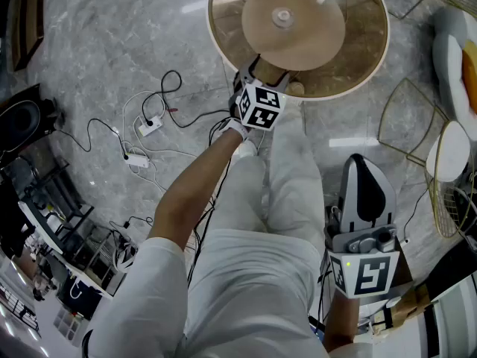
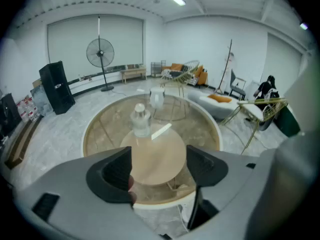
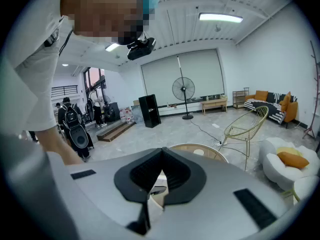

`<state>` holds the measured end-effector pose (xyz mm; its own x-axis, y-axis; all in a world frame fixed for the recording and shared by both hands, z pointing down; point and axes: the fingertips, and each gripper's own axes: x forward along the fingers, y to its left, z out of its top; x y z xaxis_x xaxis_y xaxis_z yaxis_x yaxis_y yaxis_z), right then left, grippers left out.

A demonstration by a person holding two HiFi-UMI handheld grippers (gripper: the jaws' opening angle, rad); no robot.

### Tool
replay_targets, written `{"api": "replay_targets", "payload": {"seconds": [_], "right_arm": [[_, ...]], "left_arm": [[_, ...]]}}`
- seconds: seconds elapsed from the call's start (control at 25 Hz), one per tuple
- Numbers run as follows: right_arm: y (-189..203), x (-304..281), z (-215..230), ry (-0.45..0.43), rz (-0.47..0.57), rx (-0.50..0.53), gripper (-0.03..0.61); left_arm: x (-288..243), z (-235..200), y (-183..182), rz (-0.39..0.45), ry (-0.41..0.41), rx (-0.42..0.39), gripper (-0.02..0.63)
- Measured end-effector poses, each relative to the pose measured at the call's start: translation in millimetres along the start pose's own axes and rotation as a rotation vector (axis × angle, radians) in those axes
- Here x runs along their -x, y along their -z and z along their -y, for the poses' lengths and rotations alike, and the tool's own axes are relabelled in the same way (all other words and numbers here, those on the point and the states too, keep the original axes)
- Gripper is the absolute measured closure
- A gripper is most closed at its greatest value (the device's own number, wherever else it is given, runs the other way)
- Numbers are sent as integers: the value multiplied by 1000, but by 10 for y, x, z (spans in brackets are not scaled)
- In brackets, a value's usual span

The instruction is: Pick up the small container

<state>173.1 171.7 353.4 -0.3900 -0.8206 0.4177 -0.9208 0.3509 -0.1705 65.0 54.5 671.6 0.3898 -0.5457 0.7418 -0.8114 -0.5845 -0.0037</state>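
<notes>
At the worktop's [image 2: 86,134] near edge my left gripper [image 2: 159,171] holds its fingers [image 2: 116,176] spread and empty, the small container [image 2: 140,119] upright dead ahead at centre; my right gripper [image 3: 160,176], fingers pressed together, hangs well back.

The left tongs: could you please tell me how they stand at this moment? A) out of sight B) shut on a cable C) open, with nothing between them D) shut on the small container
C: the left tongs show their jaws apart and empty, the small container standing beyond them on the wooden disc.
</notes>
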Motion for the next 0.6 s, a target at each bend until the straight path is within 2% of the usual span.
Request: {"api": "replay_targets", "payload": {"seconds": [0.04, 0.08, 0.12, 0.16, 0.2, 0.28, 0.44, 0.6], "right_arm": [[-54, 177, -189, 0, 11, 1, 574], [-109, 351, -371, -1, 22, 2, 574], [-165, 521, -539, 0, 34, 4, 574], [-214, 686, -692, 3, 44, 6, 574], [-248, 851, -833, 7, 49, 7, 574], [-263, 1165, -1085, 9, 39, 7, 574], [-364, 1577, -1262, 5, 28, 27, 574], [-516, 1781, -1136, 6, 62, 39, 574]], "left_arm": [[441, 75, -84, 39, 1, 21, 303], [879, 151, -179, 77, 5, 41, 432], [1307, 229, -295, 115, 14, 59, 474], [1720, 307, -431, 151, 29, 74, 479], [2119, 385, -560, 180, 43, 86, 510], [2868, 519, -699, 205, 52, 113, 568], [3885, 670, -752, 225, 47, 190, 592], [4428, 807, -845, 257, 19, 206, 594]]}}
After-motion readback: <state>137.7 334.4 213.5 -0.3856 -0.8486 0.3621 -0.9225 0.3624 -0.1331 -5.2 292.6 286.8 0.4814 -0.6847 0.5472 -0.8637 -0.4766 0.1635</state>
